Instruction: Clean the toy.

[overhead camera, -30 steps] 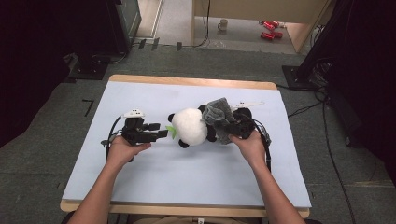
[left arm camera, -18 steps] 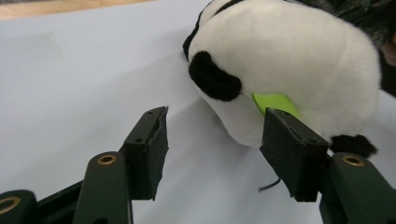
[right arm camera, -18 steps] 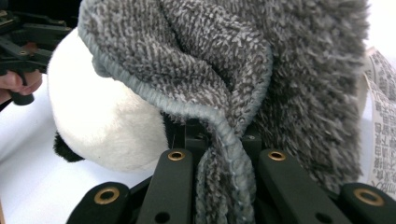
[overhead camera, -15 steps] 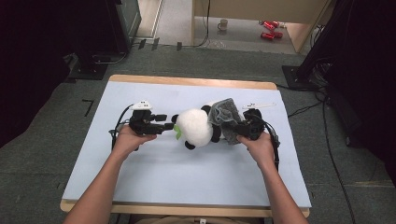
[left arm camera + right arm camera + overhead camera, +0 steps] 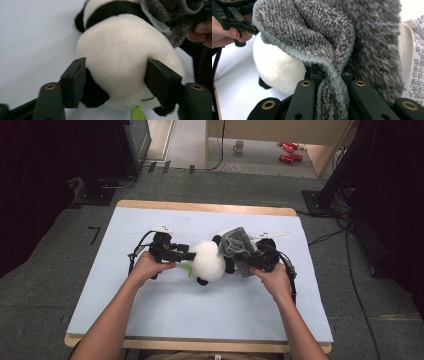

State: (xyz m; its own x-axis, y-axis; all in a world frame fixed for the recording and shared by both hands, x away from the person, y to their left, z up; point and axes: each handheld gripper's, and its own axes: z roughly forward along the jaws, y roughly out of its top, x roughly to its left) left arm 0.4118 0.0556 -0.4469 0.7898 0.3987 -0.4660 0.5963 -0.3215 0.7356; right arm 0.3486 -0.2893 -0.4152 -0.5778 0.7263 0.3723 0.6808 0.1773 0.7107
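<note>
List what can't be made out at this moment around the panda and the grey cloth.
- Panda face: the high view is too small; the left gripper view's bottom edge cuts it off.
- Tag print: cut by the right gripper view's edge.
- Panda's far end: under the cloth.

It looked like a lab: beyond the light-blue-topped wooden table lay grey carpet, cables trailing right of it, dark equipment stands (left, behind).
</note>
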